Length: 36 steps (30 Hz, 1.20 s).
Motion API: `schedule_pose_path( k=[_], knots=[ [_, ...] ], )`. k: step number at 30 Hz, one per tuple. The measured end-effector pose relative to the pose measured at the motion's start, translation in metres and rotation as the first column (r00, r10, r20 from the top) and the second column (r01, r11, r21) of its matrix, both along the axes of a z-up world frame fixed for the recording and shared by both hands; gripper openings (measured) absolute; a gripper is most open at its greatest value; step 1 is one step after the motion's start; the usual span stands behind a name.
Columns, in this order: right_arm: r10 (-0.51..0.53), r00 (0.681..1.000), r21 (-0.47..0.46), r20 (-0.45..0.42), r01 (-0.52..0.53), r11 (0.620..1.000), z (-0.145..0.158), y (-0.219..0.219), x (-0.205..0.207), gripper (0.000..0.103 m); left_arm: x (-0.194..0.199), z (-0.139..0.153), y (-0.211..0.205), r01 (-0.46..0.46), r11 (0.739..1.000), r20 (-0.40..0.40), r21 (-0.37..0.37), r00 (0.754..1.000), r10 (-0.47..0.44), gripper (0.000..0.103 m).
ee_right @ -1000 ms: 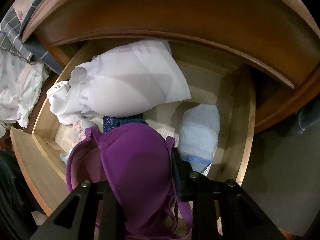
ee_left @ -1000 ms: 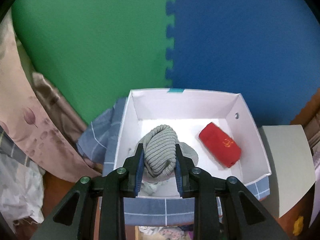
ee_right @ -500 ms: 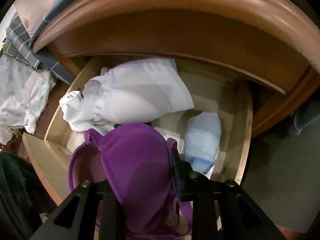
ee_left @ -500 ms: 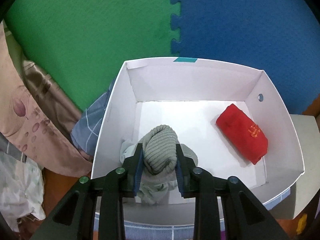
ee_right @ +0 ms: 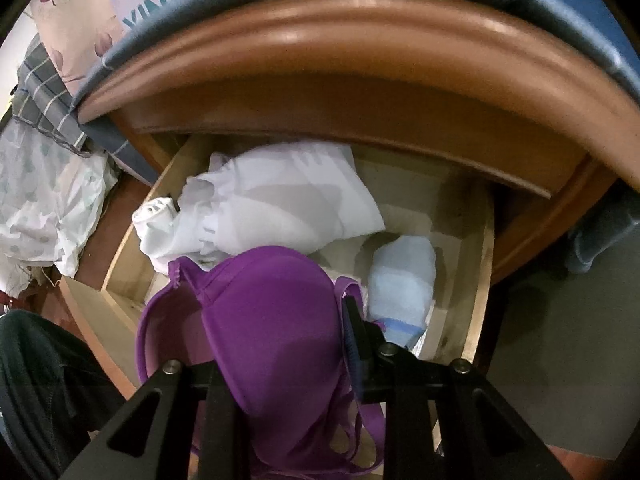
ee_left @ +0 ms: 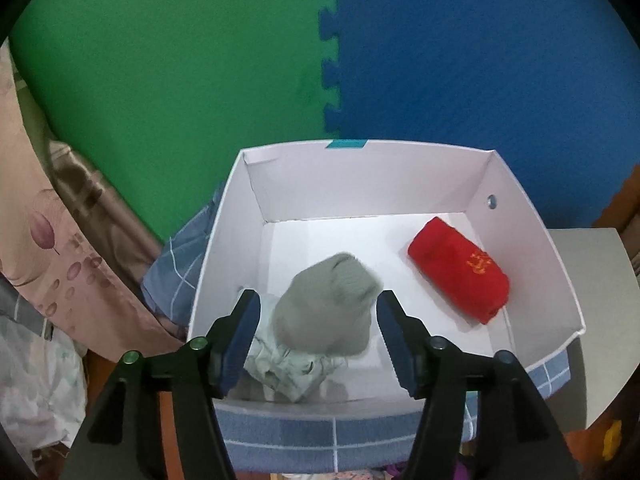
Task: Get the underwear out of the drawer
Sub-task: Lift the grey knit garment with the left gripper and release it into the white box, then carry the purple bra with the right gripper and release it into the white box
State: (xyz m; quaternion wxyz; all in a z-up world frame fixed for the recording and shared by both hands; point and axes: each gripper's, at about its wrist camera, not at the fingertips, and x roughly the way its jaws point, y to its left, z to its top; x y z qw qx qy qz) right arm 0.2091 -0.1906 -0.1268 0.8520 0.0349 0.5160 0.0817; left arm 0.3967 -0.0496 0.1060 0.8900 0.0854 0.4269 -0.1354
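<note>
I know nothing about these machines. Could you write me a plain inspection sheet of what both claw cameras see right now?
Surface: green and blue foam mat behind a white box.
Job's things: grey ribbed bundle, blurred, inside the box between the fingers; red folded piece on the box floor; purple bra; open wooden drawer holding white cloth and a pale blue bundle.
Clutter: floral curtain; checked blue cloth under the box.
Grippers: left claw open, pads clear of the grey bundle; right claw shut on the purple bra, above the drawer.
Cables: nothing seen.
Surroundings: brown wooden cabinet top.
</note>
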Motion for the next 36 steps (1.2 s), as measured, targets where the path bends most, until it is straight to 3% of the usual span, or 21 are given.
schedule_pose_path(
  k=[5,9,18,28,36],
  knots=[
    [0.005,0.999,0.002,0.034,-0.005,1.0,0.009,-0.001,-0.005,0.024,-0.033,0.013,0.02,-0.004,0.998,0.03,-0.059,1.0,0.006,0.068],
    [0.0,0.998,0.015,0.059,-0.001,1.0,0.018,-0.004,-0.009,0.024,-0.07,0.015,0.042,-0.016,0.999,0.057,-0.048,0.998,0.019,0.071],
    [-0.039,0.995,0.036,0.096,0.036,0.999,0.05,-0.008,-0.018,0.024,-0.145,-0.013,0.117,-0.141,0.984,0.037,-0.111,0.989,0.146,0.076],
    [0.016,0.989,0.0,0.15,-0.017,1.0,0.122,0.008,-0.028,0.024,-0.19,-0.066,0.163,-0.247,0.963,-0.051,-0.104,0.969,0.243,0.078],
    [0.035,0.974,-0.02,0.226,-0.031,0.999,0.205,0.006,-0.025,0.024,-0.207,-0.086,0.169,-0.27,0.962,-0.047,-0.05,0.962,0.267,0.082]
  ],
)
